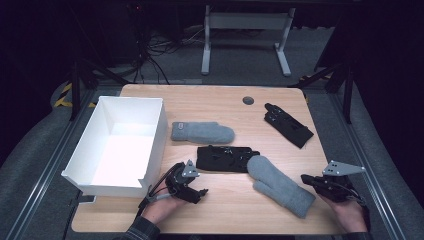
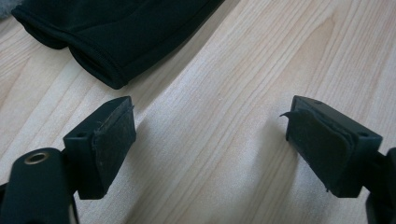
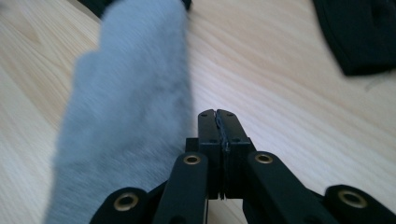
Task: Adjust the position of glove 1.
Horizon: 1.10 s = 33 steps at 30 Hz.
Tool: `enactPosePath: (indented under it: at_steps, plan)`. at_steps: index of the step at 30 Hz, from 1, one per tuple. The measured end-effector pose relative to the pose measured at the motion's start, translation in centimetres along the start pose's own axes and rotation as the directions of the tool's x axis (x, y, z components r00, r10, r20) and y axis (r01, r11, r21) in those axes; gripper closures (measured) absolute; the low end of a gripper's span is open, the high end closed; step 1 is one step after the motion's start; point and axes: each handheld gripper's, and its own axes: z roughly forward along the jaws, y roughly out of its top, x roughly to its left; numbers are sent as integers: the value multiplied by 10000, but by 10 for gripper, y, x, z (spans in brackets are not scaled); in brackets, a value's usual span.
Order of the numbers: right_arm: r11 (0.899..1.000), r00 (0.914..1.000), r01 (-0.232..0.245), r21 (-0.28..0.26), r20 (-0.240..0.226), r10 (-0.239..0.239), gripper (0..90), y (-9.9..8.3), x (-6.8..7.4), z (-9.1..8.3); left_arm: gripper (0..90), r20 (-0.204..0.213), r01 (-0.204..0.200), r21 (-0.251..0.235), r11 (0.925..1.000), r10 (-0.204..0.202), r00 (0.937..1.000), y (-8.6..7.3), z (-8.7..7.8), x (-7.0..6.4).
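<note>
Two grey mittens and two black gloves lie on the wooden table (image 1: pixel 225 210). One black glove (image 1: pixel 227 158) lies in the middle, its cuff (image 2: pixel 112 32) just beyond my left gripper (image 1: pixel 201 194), which is open with bare wood between its pads (image 2: pixel 114 135). A grey mitten (image 1: pixel 280 186) overlaps that glove's right end and lies beside my right gripper (image 1: pixel 306 179). In the right gripper view my right gripper (image 3: pixel 218 116) is shut with nothing in it, and the mitten (image 3: pixel 130 107) lies along its left. The other grey mitten (image 1: pixel 202 132) and the other black glove (image 1: pixel 288 125) lie farther back.
A white open box (image 1: pixel 150 145) stands at the table's left, close to my left hand. A dark round grommet (image 1: pixel 248 100) sits near the far edge. A black glove (image 3: pixel 359 32) shows at the top right of the right gripper view. Table legs and cables stand beyond.
</note>
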Motion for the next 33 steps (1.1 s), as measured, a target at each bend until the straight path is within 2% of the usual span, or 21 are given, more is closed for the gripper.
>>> enactPosePath:
  at_steps: [3, 6, 13, 16, 18, 19, 21, 23, 25, 26, 27, 29, 33]
  plan:
    - [9987, 10000, -8, 509, 14, 8, 900, -6, -4, 3, 175, 20, -27, -17, 10000, 27, 10000, 0, 0, 0]
    - [9950, 9996, 132, 986, -266, -106, 900, -12, 0, 5, 174, 30, -33, -34, 10000, 33, 10000, 0, 0, 0]
    - [9909, 9930, 639, 1185, -1064, -514, 900, -14, 19, 6, 180, 6, -10, -10, 10000, 10, 10000, 0, 0, 0]
    - [9898, 9888, 786, 1192, -1353, -623, 900, -14, 25, 7, 215, -146, 31, 134, 9999, -29, 9999, 2, -2, -1]
    - [9885, 9851, 910, 1207, -1563, -716, 900, -13, 30, 8, 306, -362, -77, 112, 9999, 81, 9993, 4, -5, -5]
    - [9883, 9827, 975, 1176, -1687, -769, 900, -13, 33, 9, 391, -401, -76, 9, 10000, 76, 9992, 6, -7, -7]
    - [9869, 9787, 1092, 1187, -1867, -859, 900, -12, 37, 11, 542, -143, 141, -113, 9998, -142, 9998, 14, -9, -11]
    - [9861, 9761, 1154, 1193, -1976, -903, 900, -10, 40, 13, 698, 343, 281, -362, 9990, -269, 9990, 23, -7, -13]
    - [9852, 9744, 1225, 1200, -2031, -964, 900, -10, 41, 14, 844, 483, 279, -313, 9991, -264, 9985, 28, -5, -15]
    - [9852, 9744, 1225, 1200, -2031, -964, 900, -10, 41, 14, 844, 720, 150, -311, 9994, -128, 9973, 35, -1, -19]
    - [9847, 9735, 1222, 1239, -2082, -946, 900, -9, 41, 16, 898, 982, 73, -292, 9995, -44, 9952, 41, 5, -23]
    - [9848, 9732, 1227, 1230, -2093, -951, 900, -9, 41, 16, 898, 1407, -125, -159, 9998, 146, 9900, 53, 17, -30]
    - [9849, 9723, 1214, 1233, -2145, -930, 900, -9, 41, 17, 898, 1875, -529, -168, 9985, 551, 9807, 74, 40, -45]
